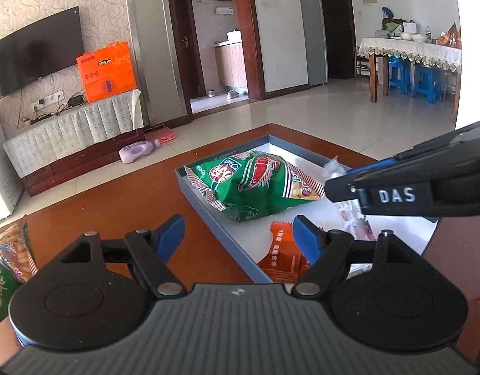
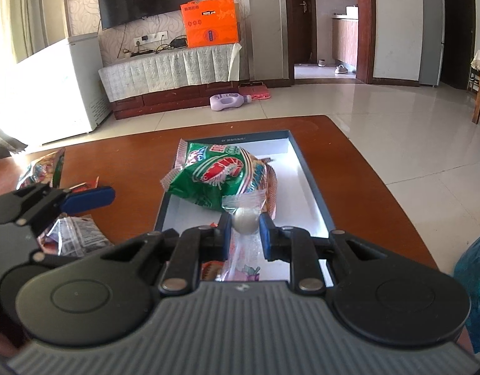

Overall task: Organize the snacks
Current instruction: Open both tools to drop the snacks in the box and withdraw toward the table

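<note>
A: Entry, right gripper (image 2: 245,229). Fingers narrow, clamped on a clear plastic packet (image 2: 243,209) with a pale round ball showing inside it. The blue pads press the packet from both sides; its crinkled top flap stands up just ahead of the fingertips.

B: And the tray?

A: Shallow blue-grey tray (image 2: 308,187) with a white floor, lying on the brown worktop (image 2: 130,162) under and ahead of the right fingers. The held packet hangs over its near end.

B: Main snack?

A: Green puffed bag (image 2: 214,178), red shrimp print, red-and-white striped crimped ends, glossy. It lies in the tray just beyond the right fingertips, touching the packet's flap.

B: Left gripper (image 1: 240,237)?

A: Fingers wide, nothing between the pads. They straddle the tray's near wall: left finger over bare worktop, right finger over the tray floor. An orange sachet (image 1: 280,253) with a saw-tooth edge lies just inside the right finger. The green bag sits ahead of both.

B: Anything outside the tray?

A: A second green bag (image 1: 8,265) on the worktop, well left of the left finger, partly cut off.
</note>
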Tool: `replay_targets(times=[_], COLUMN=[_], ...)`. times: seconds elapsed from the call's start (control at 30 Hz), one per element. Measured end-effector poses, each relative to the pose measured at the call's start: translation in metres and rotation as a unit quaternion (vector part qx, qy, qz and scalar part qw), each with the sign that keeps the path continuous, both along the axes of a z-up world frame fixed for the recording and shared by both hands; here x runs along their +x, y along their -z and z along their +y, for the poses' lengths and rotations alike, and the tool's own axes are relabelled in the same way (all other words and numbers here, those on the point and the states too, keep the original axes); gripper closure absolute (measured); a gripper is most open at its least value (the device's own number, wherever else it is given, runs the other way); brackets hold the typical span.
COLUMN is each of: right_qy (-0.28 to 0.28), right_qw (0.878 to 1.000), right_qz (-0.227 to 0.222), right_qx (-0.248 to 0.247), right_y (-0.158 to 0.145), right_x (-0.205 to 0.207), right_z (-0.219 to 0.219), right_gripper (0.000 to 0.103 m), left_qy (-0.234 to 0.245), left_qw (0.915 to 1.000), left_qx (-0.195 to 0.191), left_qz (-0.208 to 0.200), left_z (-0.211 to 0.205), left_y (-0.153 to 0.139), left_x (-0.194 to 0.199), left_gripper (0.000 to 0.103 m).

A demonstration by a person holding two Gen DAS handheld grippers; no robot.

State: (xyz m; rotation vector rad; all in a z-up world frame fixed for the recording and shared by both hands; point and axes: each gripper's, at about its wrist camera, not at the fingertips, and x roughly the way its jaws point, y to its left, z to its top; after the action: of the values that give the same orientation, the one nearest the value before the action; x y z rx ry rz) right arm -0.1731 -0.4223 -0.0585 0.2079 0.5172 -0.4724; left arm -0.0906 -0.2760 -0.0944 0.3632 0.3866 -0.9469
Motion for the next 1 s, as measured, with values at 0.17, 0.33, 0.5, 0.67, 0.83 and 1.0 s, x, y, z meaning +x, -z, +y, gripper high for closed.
replay_targets(times=[0.17,0.33,0.5,0.67,0.83,1.0], right_qy=[0.002,0.002,0.013,0.014,0.015,0.008], right_qw=[1.000,1.000,1.000,1.000,1.000,0.999], right_qz=[-0.005,0.000,0.006,0.013,-0.005,-0.032], right_qx=[-0.002,0.000,0.002,0.005,0.007,0.010], right_y=[0.000,0.002,0.003,0.007,0.003,-0.003], right_x=[0.002,0.005,0.006,0.007,0.003,-0.003], right_z=[0.002,0.003,0.003,0.005,0.009,0.021], right_gripper=[0.080,0.080,0.075,0.067,0.061,0.061], left_qy=[0.001,0.012,0.004,-0.005,-0.012,-0.029], left_qw=[1.0000,0.9999,0.9999,0.9998,0.9997,0.9993], left_qx=[-0.002,0.000,-0.001,-0.001,-0.003,-0.010], left_qz=[0.005,0.003,0.010,0.017,0.020,0.023], left_z=[0.004,0.005,0.007,0.012,0.025,0.047], left_y=[-0.004,-0.005,-0.006,-0.005,-0.005,-0.010], left_x=[-0.009,-0.018,-0.022,-0.030,-0.035,-0.039], left_gripper=[0.023,0.023,0.023,0.023,0.023,0.023])
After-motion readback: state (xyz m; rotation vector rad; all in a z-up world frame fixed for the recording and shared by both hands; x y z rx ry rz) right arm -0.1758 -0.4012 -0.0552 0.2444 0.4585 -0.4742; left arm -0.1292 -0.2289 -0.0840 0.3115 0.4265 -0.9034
